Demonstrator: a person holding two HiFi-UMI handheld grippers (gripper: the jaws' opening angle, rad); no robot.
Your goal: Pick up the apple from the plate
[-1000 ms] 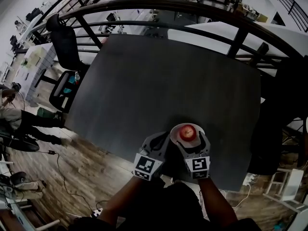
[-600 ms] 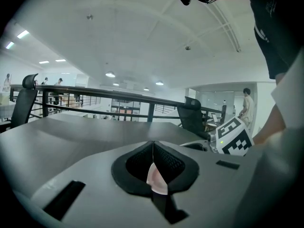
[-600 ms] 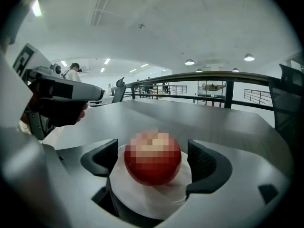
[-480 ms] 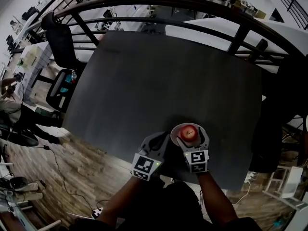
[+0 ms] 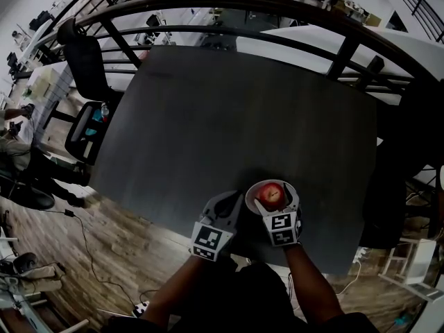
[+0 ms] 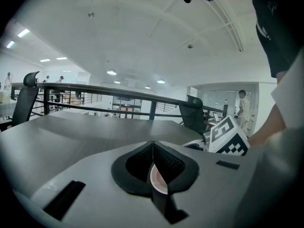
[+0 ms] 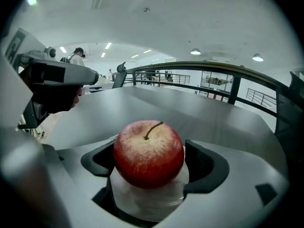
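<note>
A red apple (image 5: 270, 193) (image 7: 148, 153) stands stem-up on a small white plate (image 5: 251, 194) (image 7: 147, 201) near the front edge of the dark table (image 5: 229, 116). My right gripper (image 5: 276, 200) (image 7: 153, 160) is open, one black pad close on each side of the apple, which rests on the plate. My left gripper (image 5: 240, 200) (image 6: 153, 175) is shut on the plate's left rim (image 6: 158, 180), which shows as a pale edge pinched between its pads.
The table's front edge runs just under both grippers, with wooden floor below. A black office chair (image 5: 87, 68) stands at the table's far left corner. A dark curved railing (image 5: 243, 5) rings the far side. A person (image 5: 14, 151) is at the far left.
My right gripper has moved forward, so its jaws now flank the apple more fully. The left gripper and the plate have stayed put.
</note>
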